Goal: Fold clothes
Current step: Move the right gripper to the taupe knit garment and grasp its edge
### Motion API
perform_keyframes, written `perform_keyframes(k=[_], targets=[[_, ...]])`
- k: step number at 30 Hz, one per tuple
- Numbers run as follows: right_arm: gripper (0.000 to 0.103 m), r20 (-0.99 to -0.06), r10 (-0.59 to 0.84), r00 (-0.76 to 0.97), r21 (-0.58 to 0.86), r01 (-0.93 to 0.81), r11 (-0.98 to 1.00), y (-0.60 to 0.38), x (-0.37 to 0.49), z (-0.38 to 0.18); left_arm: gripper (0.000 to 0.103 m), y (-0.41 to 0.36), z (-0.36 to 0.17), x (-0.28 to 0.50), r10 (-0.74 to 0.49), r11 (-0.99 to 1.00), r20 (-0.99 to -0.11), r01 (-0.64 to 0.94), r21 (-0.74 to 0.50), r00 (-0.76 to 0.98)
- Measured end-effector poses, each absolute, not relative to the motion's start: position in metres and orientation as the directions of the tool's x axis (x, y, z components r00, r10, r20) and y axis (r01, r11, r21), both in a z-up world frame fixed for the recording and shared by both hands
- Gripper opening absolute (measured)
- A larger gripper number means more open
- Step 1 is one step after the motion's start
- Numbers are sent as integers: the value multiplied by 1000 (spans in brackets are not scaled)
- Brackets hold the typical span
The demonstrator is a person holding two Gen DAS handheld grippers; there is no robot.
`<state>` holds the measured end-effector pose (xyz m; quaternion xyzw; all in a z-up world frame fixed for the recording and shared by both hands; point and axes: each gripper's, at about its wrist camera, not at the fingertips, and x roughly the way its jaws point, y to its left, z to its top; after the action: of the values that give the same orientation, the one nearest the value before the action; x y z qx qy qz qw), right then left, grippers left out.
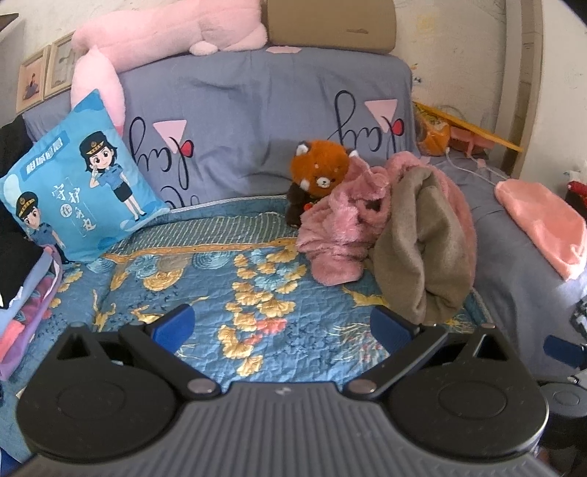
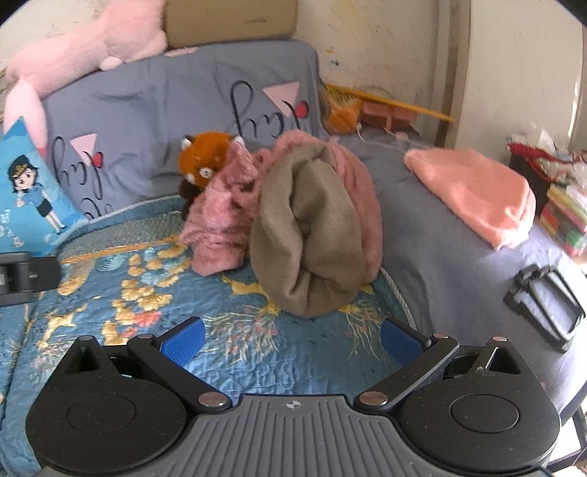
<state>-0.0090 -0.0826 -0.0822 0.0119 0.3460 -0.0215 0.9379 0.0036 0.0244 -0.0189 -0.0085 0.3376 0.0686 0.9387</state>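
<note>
The left gripper (image 1: 282, 324) hangs over the blue flowered quilt (image 1: 205, 293), its blue-padded fingers (image 1: 174, 324) spread wide with nothing between them. The right gripper (image 2: 291, 341) hangs over the same quilt (image 2: 110, 286), fingers (image 2: 183, 343) likewise spread and empty.

The clothes lie in a heap at the quilt's far right corner, ahead of both grippers and apart from them. A fluffy pink garment (image 1: 339, 220) is crumpled there, and a tan garment (image 1: 422, 249) is slumped against its right side, its lower end resting on the quilt near the right edge. In the right wrist view the tan garment (image 2: 312, 235) stands in front of the pink garment (image 2: 223, 220), and more pink fleece wraps around behind it.

A red panda toy (image 1: 319, 172) sits just behind the heap, touching the pink garment, against the grey sheet (image 1: 256, 121) that covers the backrest. A blue cushion (image 1: 80, 176) with cartoon figures leans at the quilt's far left corner. A pink plush (image 1: 165, 33) lies along the top of the backrest. To the right of the quilt, on the grey sheet, lies a folded salmon towel (image 2: 473, 190), well apart from the heap. A stack of folded clothes (image 1: 25, 293) shows at the left edge of the left wrist view.
</note>
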Motion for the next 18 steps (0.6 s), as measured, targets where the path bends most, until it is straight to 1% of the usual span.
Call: perform_keyframes(k=[5, 8, 12, 13, 16, 17, 18], targets=[[103, -651, -53, 757, -24, 49, 999, -87, 25, -120, 103, 31, -38, 20, 130, 989, -658, -140, 38, 741], [102, -627, -59, 777, -64, 25, 998, -85, 54, -147, 103, 35, -52, 31, 126, 990, -668, -139, 34, 734], [98, -598, -107, 795, -86, 69, 994, -85, 96, -179, 103, 40, -71, 46, 117, 991, -683, -133, 29, 721], [97, -596, -104, 796, -79, 70, 994, -85, 105, -186, 103, 41, -76, 49, 113, 991, -687, -132, 25, 718], [85, -592, -72, 803, -64, 43, 997, -85, 130, -204, 103, 44, -88, 59, 101, 991, -700, -131, 11, 707], [81, -591, -73, 803, -75, 35, 997, -83, 137, -210, 103, 45, -91, 61, 101, 991, -702, -133, 9, 705], [79, -590, -84, 803, -100, 31, 994, -81, 145, -216, 103, 46, -94, 63, 102, 991, -703, -135, 9, 704]])
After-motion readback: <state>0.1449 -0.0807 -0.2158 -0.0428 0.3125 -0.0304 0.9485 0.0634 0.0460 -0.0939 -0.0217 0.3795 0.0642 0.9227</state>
